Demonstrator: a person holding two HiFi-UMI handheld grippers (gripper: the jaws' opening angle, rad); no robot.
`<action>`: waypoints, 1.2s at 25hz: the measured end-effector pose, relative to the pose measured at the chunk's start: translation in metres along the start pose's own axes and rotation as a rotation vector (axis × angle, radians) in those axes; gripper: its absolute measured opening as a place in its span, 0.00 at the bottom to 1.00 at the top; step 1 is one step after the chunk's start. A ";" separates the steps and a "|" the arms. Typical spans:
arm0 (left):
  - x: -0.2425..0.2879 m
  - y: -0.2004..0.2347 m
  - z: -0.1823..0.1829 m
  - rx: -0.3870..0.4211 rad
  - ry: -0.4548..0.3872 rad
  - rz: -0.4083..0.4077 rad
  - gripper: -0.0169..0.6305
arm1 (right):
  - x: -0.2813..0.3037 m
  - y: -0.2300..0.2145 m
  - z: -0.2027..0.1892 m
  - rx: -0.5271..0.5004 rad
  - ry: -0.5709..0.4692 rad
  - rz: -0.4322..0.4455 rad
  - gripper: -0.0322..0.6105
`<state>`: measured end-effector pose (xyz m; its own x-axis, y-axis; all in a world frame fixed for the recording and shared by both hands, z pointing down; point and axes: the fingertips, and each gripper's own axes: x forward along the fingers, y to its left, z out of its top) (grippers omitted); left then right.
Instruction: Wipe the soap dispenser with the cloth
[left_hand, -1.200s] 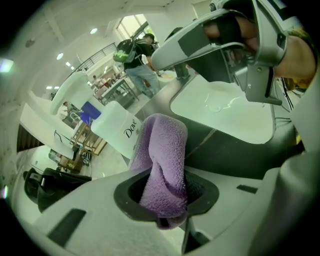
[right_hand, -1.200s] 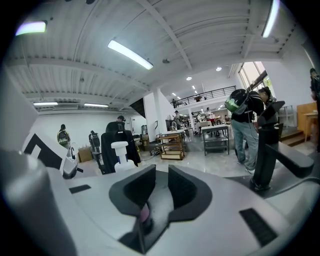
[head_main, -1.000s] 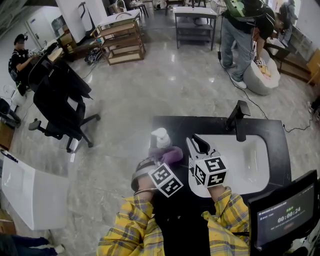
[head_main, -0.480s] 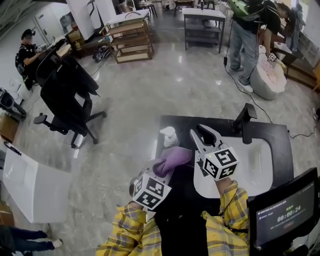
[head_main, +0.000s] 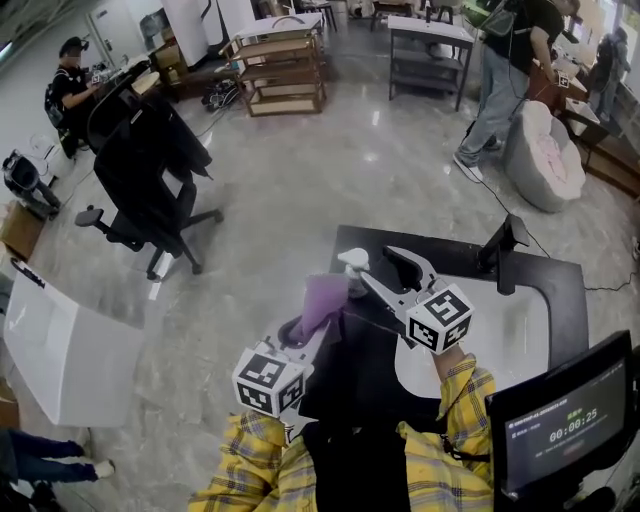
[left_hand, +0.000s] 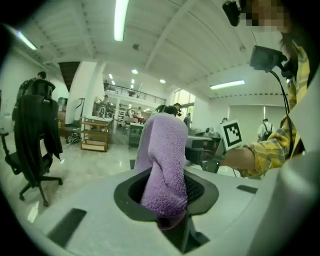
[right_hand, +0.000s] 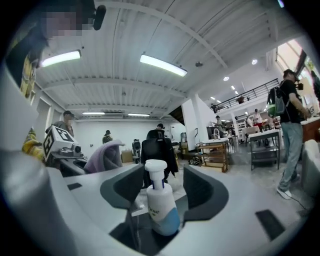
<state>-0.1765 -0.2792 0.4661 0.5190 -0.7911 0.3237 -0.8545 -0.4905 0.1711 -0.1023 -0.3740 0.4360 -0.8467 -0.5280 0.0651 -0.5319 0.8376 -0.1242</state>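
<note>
Black countertop (head_main: 452, 262) with a white sink (head_main: 522, 335) stands on a workshop's polished grey floor (head_main: 300, 180). At its far-left corner the soap dispenser (head_main: 351, 264) stands upright, pump uppermost, between the right gripper's (head_main: 376, 266) jaws, which have just been opening and do not touch it. The left gripper (left_hand: 167, 197) clamps the purple cloth (left_hand: 162, 160) aloft.

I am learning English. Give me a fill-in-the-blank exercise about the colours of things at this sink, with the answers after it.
1. The left gripper is shut on a ____ cloth.
2. The soap dispenser has a ____ pump head on top.
3. The faucet beside the white sink is ____.

Missing words: purple; white; black.
</note>
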 end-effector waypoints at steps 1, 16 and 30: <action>-0.004 0.005 0.001 -0.033 -0.018 0.008 0.15 | 0.003 0.004 -0.002 -0.011 0.006 0.024 0.40; -0.025 0.028 -0.002 -0.181 -0.093 0.035 0.15 | 0.044 0.016 -0.057 -0.141 0.273 0.265 0.47; -0.014 0.032 -0.002 -0.190 -0.082 0.024 0.15 | 0.051 0.009 -0.051 -0.110 0.210 0.134 0.39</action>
<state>-0.2113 -0.2824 0.4691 0.4923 -0.8324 0.2546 -0.8515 -0.3998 0.3393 -0.1513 -0.3861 0.4891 -0.8873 -0.3804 0.2606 -0.4032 0.9143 -0.0384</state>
